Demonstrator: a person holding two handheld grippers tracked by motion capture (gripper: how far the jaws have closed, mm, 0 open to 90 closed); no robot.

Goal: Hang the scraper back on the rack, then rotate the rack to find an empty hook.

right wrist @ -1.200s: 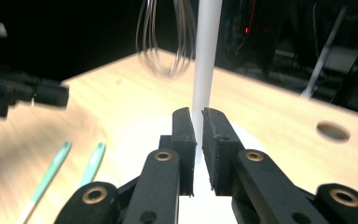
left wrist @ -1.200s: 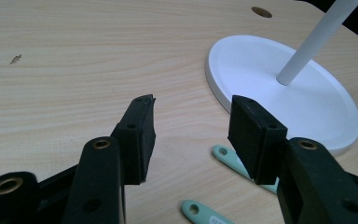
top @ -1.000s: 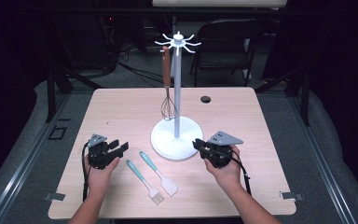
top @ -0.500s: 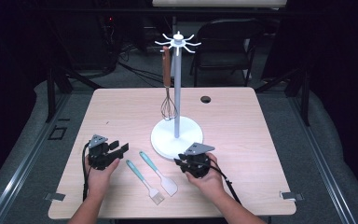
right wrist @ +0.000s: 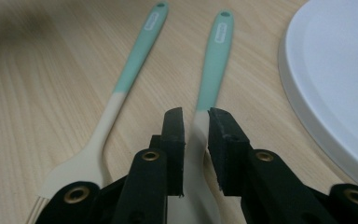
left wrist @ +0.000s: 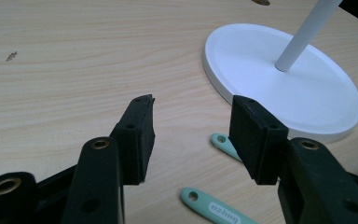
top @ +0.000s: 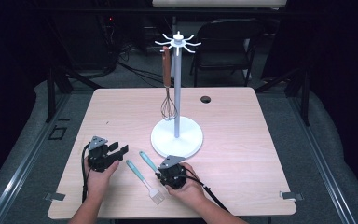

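Note:
Two utensils with mint handles and cream heads lie side by side near the table's front. My right gripper (top: 163, 174) (right wrist: 196, 126) is low over the right utensil (top: 148, 161) (right wrist: 214, 65); its jaws straddle the cream neck and have just been closing, with a thin gap still showing on one side. The left utensil (top: 142, 182) (right wrist: 133, 70) lies just beside it, untouched. To the left my left gripper (top: 120, 150) (left wrist: 191, 135) rests open with nothing between its jaws, pointing at the handle ends (left wrist: 223, 141).
A white hanging stand (top: 177, 137) (left wrist: 284, 84) (right wrist: 335, 84) stands mid-table, its round base right behind the utensils. A whisk (top: 168, 106) with a brown handle hangs from its top hooks. A cable hole (top: 205, 99) is at the back. A chair stands beyond the table.
My right gripper has moved left and down from beside the stand's base to the right utensil. The left gripper has stayed where it was.

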